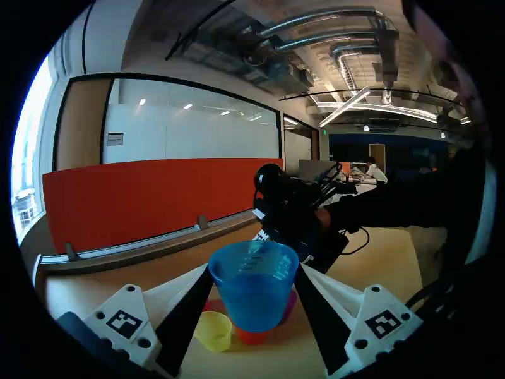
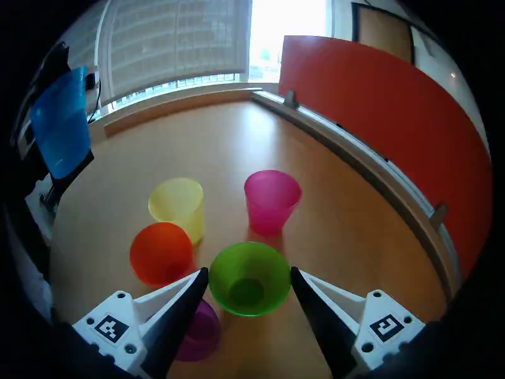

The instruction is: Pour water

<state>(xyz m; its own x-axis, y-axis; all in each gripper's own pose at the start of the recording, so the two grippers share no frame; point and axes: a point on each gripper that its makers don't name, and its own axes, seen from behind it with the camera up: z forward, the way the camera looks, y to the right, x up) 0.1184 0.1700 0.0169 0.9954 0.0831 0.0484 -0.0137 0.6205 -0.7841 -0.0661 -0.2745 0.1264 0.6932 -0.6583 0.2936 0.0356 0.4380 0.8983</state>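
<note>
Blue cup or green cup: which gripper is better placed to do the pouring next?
Left, probably. The left gripper has its jaws clamped on the blue cup, held raised and ready to tip. The right gripper holds the green cup, which looks empty, down near the table, so it suits receiving.

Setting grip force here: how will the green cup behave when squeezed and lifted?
The green cup looks like thin plastic and appears empty, so probably light. Its wall may flex in the right gripper. The glossy taper, wider at the top, could slip.
</note>
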